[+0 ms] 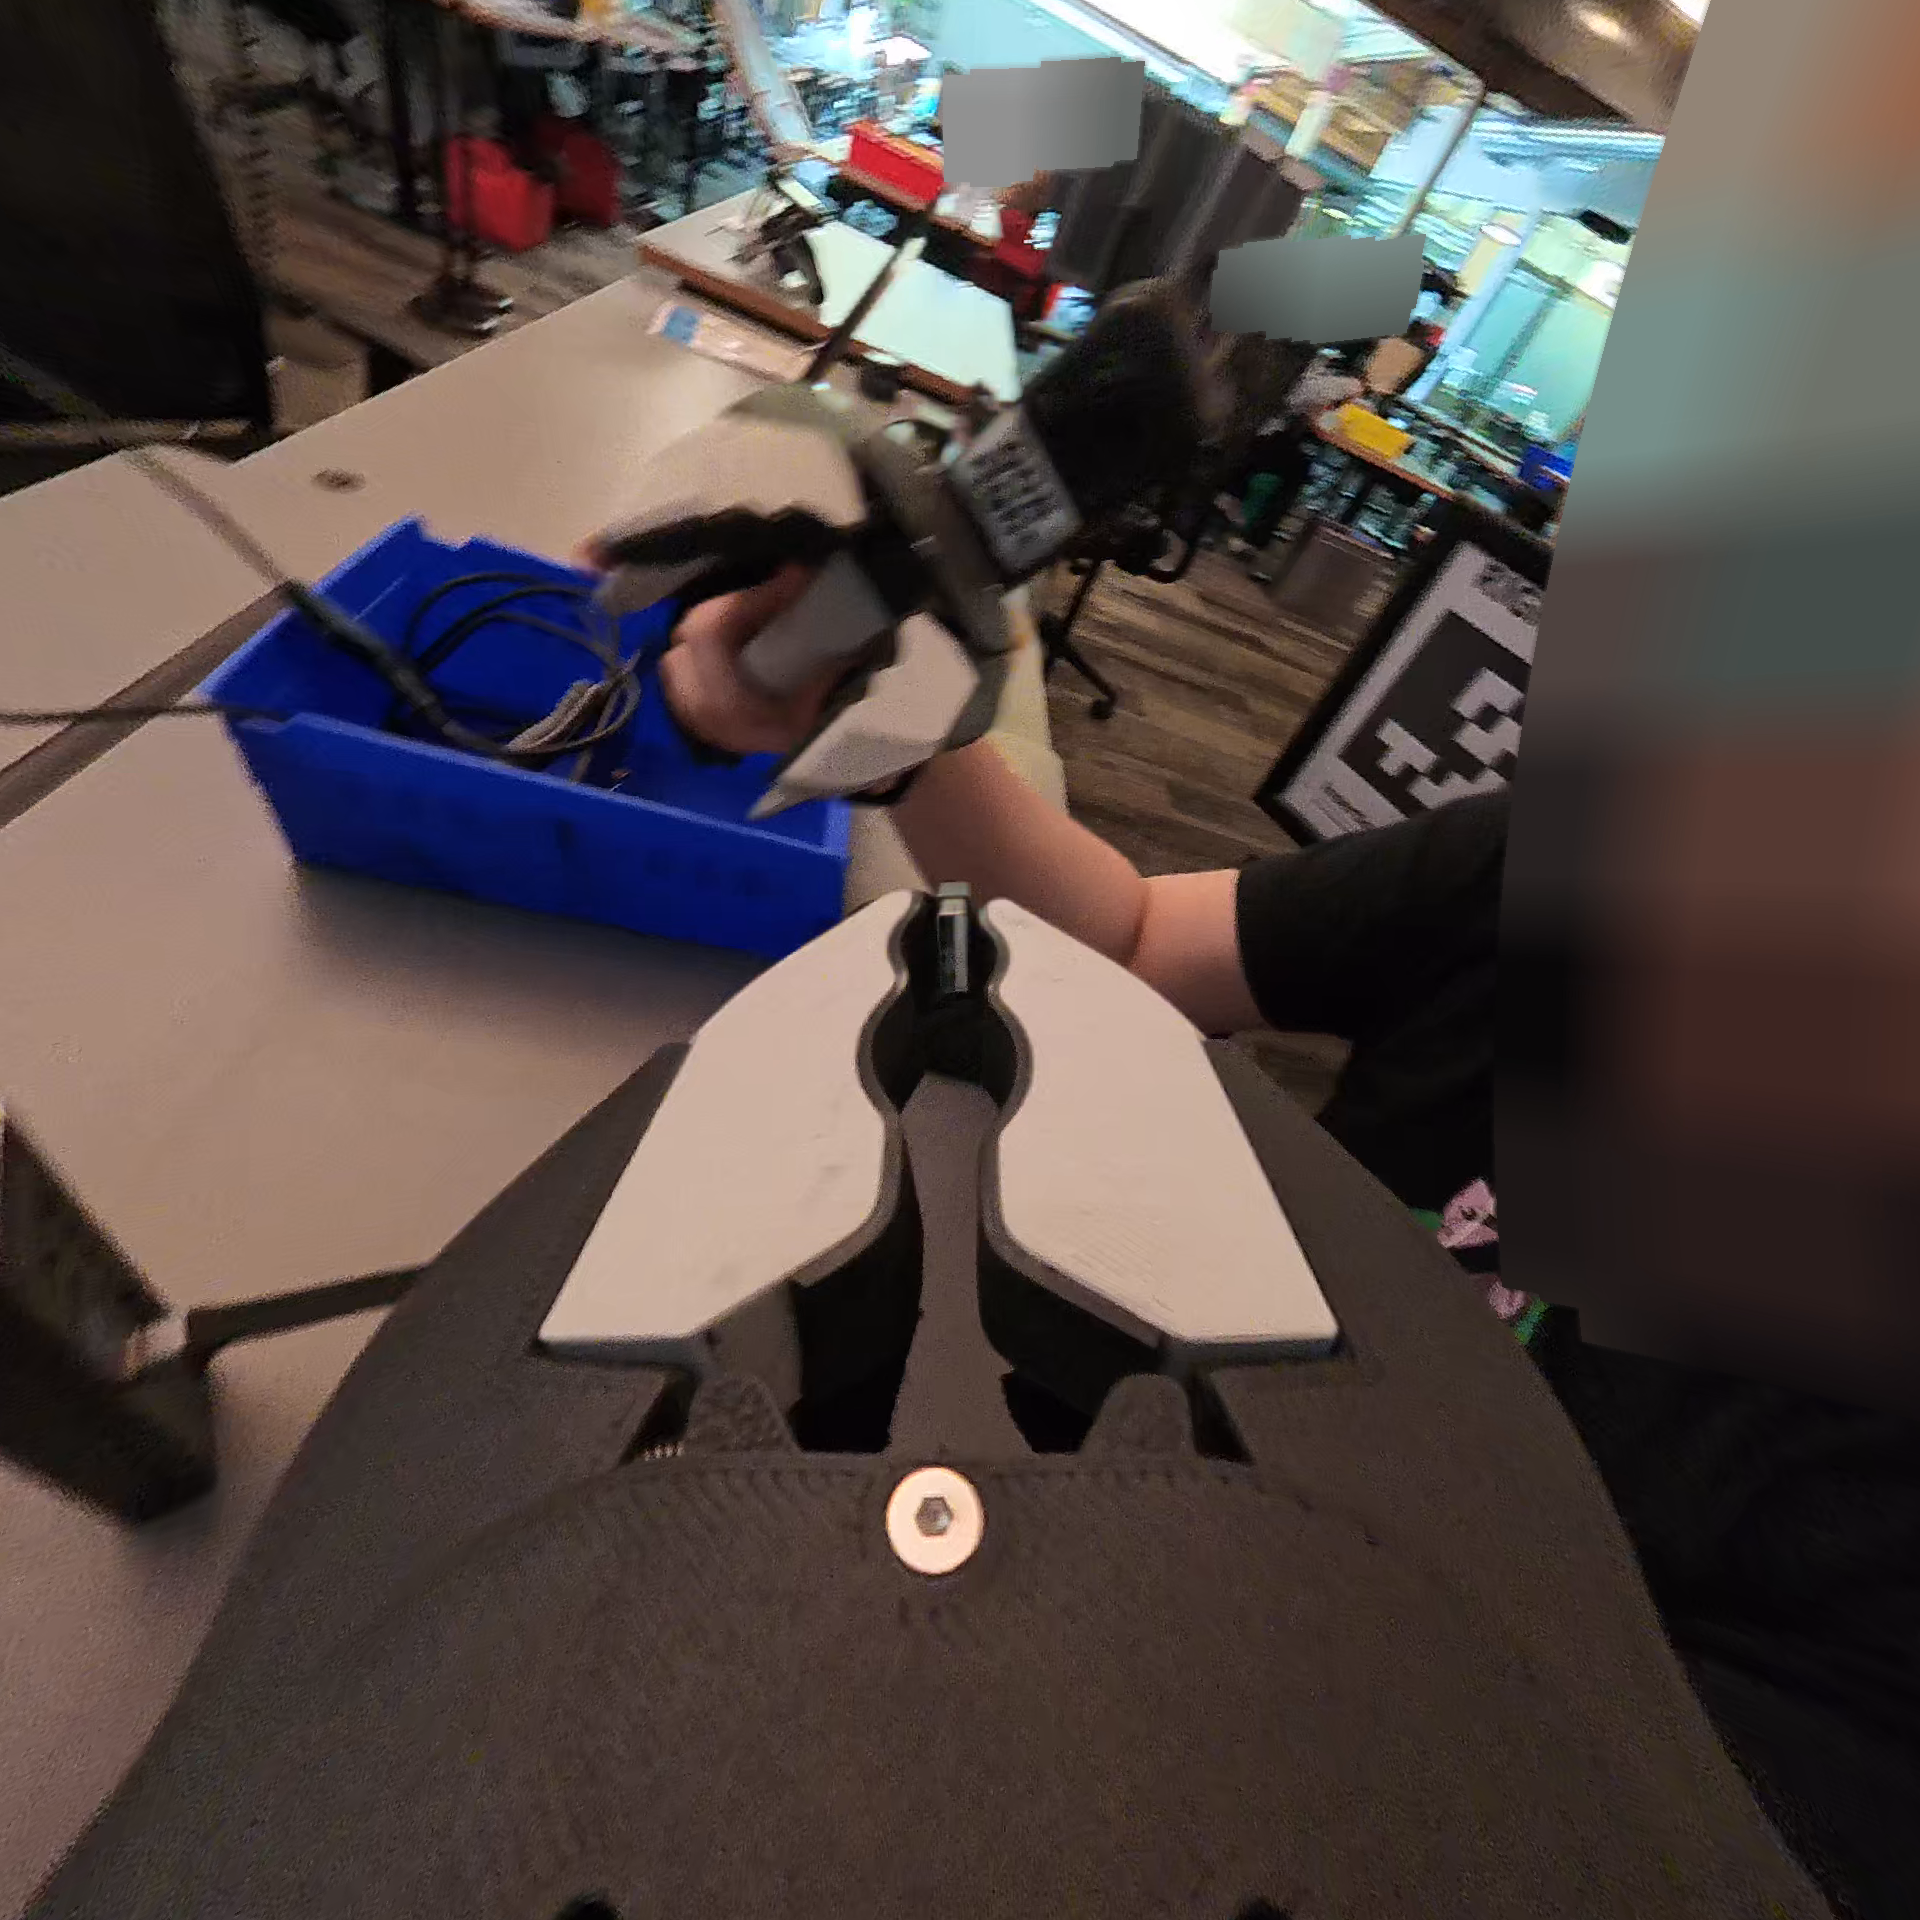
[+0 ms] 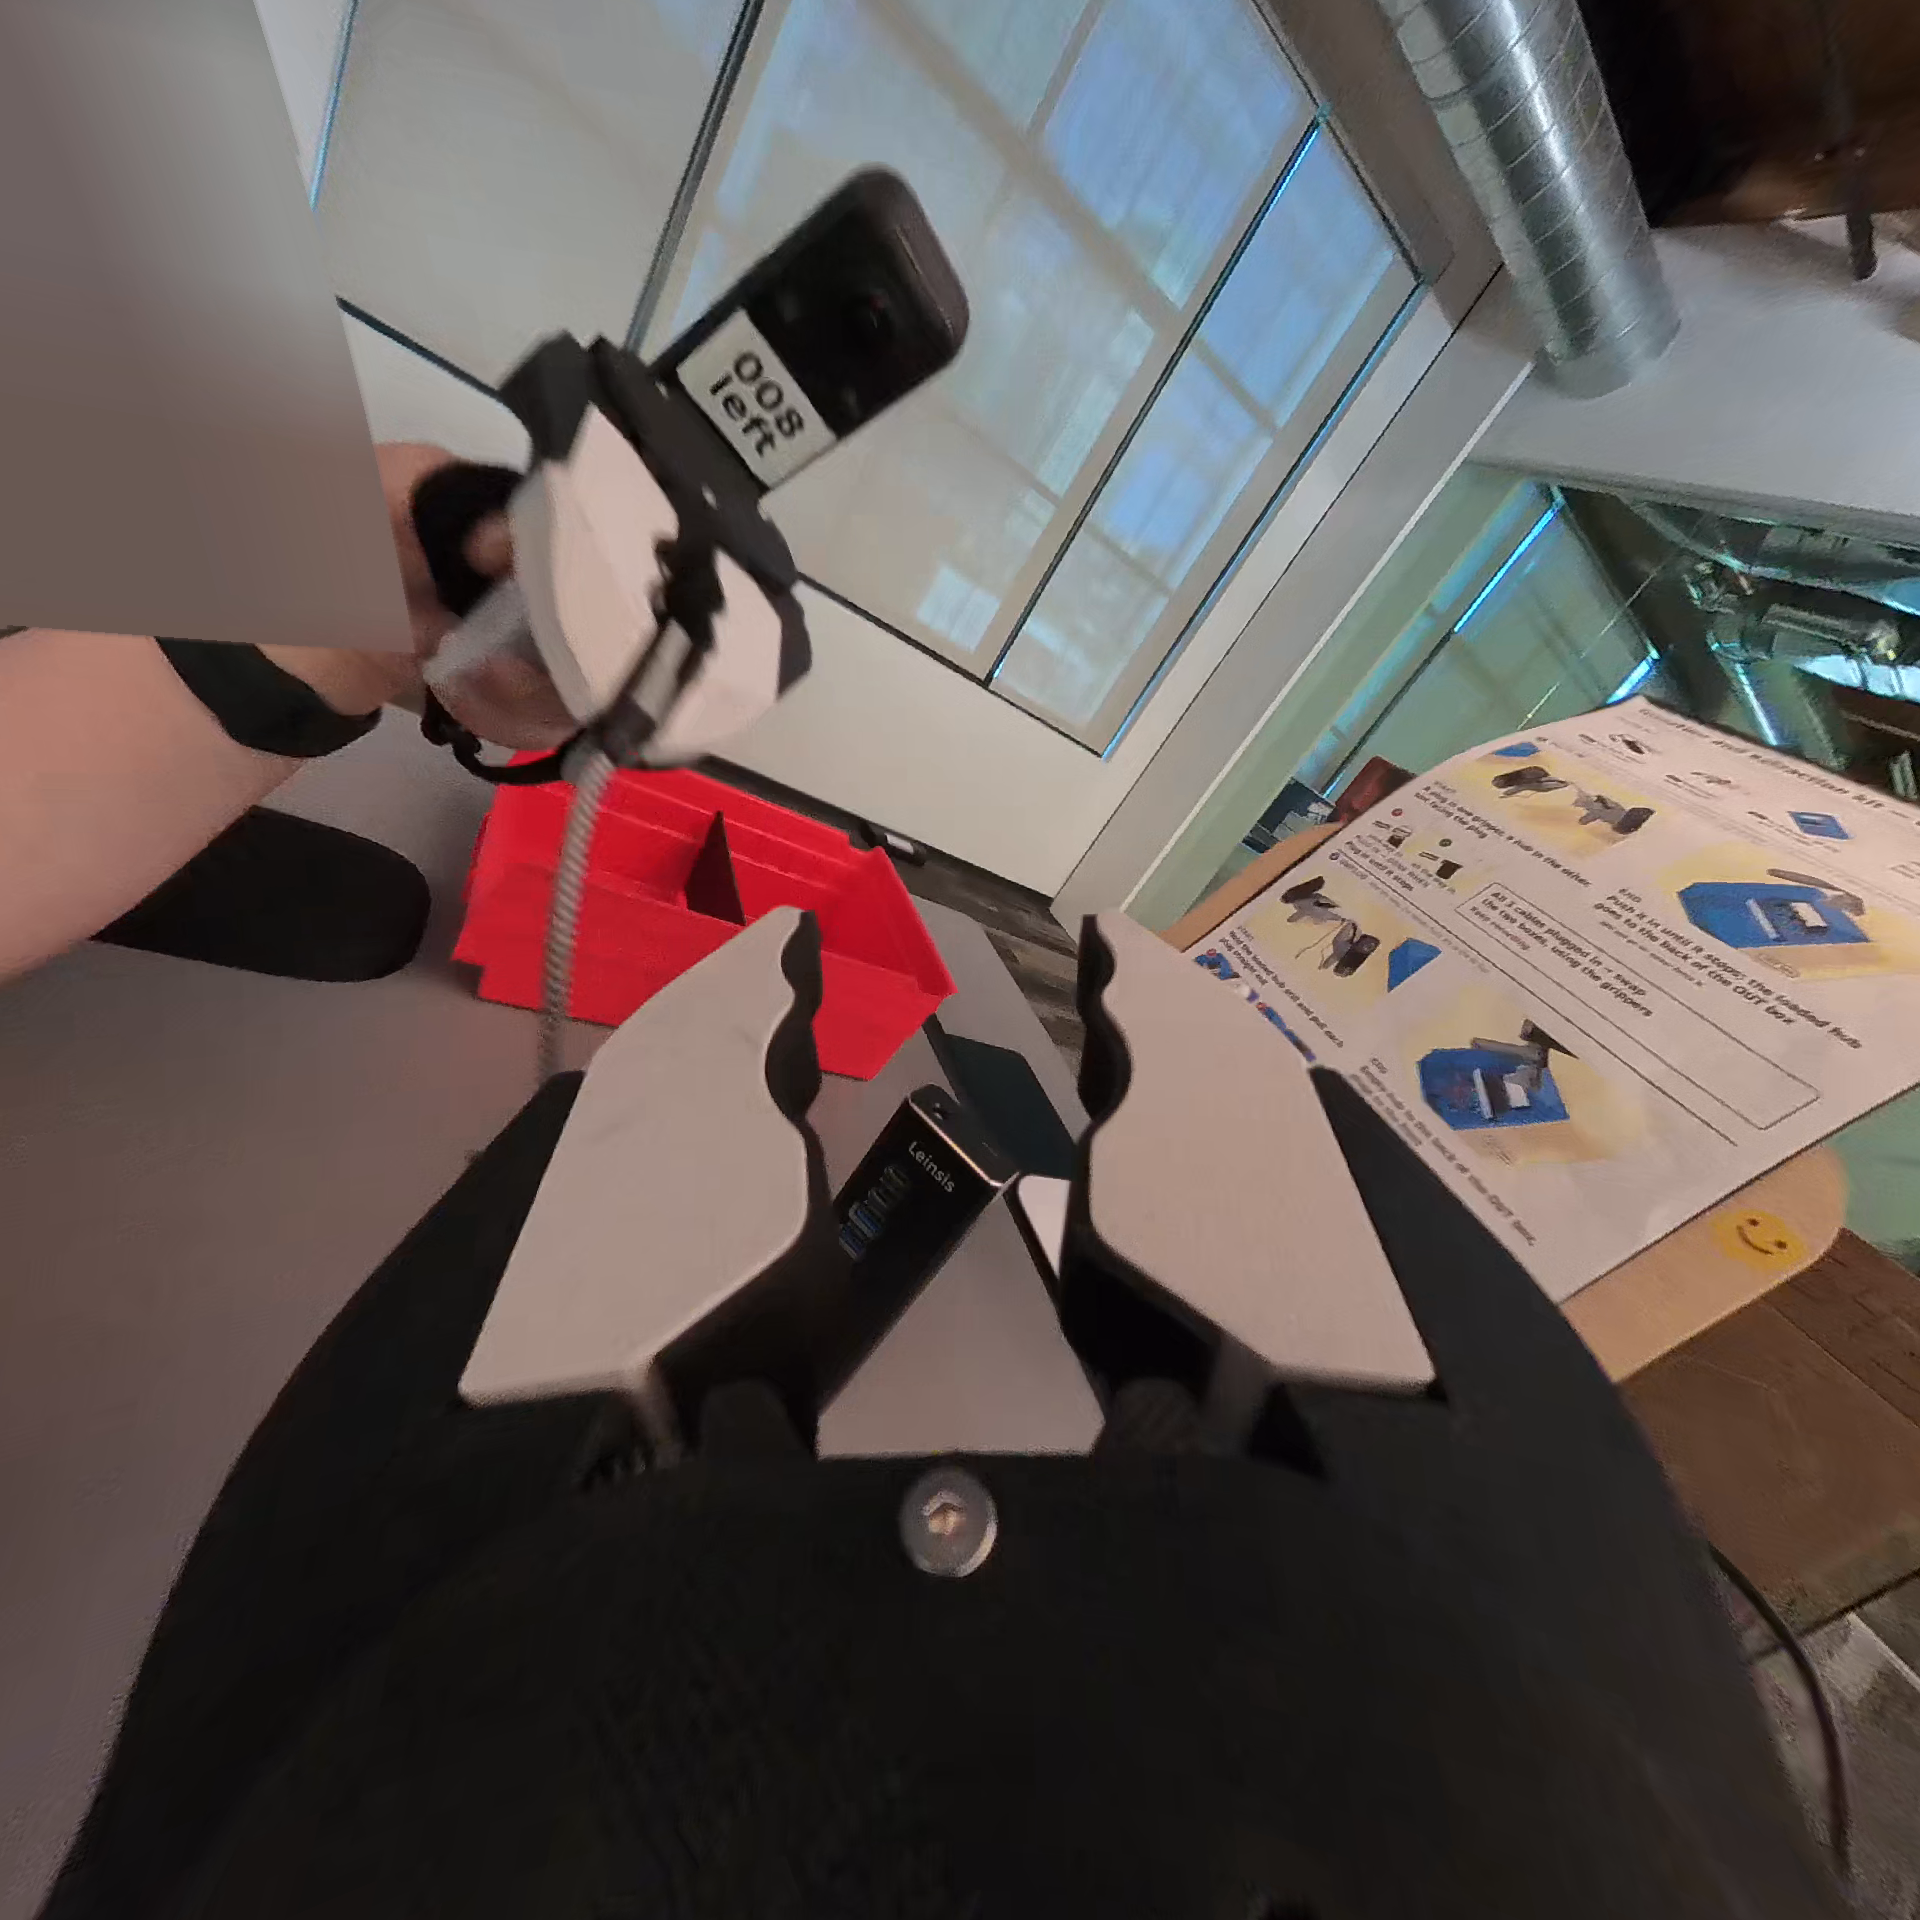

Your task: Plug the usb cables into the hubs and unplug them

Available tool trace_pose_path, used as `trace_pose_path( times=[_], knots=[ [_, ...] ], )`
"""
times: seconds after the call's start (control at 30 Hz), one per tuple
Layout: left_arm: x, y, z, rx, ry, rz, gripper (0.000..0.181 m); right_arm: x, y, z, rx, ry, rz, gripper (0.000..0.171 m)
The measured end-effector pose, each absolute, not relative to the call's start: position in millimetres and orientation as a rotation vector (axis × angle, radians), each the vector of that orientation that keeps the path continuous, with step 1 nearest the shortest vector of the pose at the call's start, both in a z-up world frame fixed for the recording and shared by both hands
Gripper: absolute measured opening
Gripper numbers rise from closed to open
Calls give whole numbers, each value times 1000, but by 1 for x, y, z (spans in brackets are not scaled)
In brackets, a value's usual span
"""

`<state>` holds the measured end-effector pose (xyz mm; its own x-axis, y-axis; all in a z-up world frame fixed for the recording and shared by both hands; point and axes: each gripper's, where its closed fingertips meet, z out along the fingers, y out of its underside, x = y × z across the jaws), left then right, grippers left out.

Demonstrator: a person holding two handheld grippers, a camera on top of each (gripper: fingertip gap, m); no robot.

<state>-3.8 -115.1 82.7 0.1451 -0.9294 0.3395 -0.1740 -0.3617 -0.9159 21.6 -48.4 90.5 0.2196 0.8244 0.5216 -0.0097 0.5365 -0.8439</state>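
Right gripper (image 2: 940, 987) jaws apart; hub (image 2: 914, 1195) on table (image 2: 260, 1143) just below them, long axis pointing away. Left gripper (image 1: 951, 914) clamped on plug (image 1: 951, 935), probably USB; cable (image 2: 571, 883) hangs.

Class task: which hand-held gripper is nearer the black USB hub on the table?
Right. The right hand-held gripper, open, hovers over the hub; the left hand-held gripper is raised beyond it.

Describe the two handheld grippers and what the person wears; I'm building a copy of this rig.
Both the left gripper and right gripper have black printed bodies, light grey scalloped jaws and a silver centre screw. Each carries a black camera bearing a white label. The person wears a black short sleeve.
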Motion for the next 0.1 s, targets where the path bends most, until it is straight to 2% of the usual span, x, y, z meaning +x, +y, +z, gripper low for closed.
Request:
trace_pose_path(
  times=[0.1],
  knots=[
    [5, -142, 102, -1512, 1176, -1358, 5, 4, -49, 74, -804, -1245, 712, 48]
  ],
)
